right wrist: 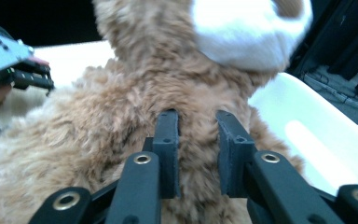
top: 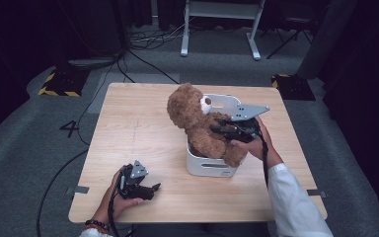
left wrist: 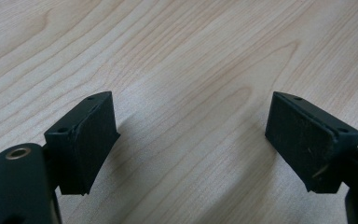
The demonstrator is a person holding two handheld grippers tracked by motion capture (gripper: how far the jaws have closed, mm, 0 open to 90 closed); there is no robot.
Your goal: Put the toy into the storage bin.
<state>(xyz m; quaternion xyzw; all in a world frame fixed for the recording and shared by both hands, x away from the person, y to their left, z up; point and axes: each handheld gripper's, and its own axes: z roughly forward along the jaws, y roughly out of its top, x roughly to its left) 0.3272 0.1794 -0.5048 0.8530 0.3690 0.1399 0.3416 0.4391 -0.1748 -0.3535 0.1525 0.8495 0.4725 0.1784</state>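
Left tongs point(top: 153, 187) sit low at the near left edge of the wooden worktop point(top: 138, 133), held in the person's left hand point(top: 121, 197), lying nearly level and pointing toward the right. In the left gripper view the left tongs point(left wrist: 191, 135) are spread apart with bare wood grain between the two black pads point(left wrist: 91, 140), nothing touching them. Farther in, right of centre, a white bin point(top: 209, 165) stands on the worktop with a brown teddy bear point(top: 197, 123) sitting in it, head above the rim and turned toward the far right, one foot hanging over the near right wall. The right hand point(top: 256, 143) reaches in from the right, right tongs point(top: 217, 127) against the bear's body, grey plate on top. In the right gripper view the right tongs point(right wrist: 198, 154) are nearly closed, pinching a tuft of the bear's chest fur just below the white muzzle point(right wrist: 247, 28); the bin's pale wall point(right wrist: 303, 135) runs behind. Beyond the worktop: grey floor, cables, white table legs point(top: 217, 29).
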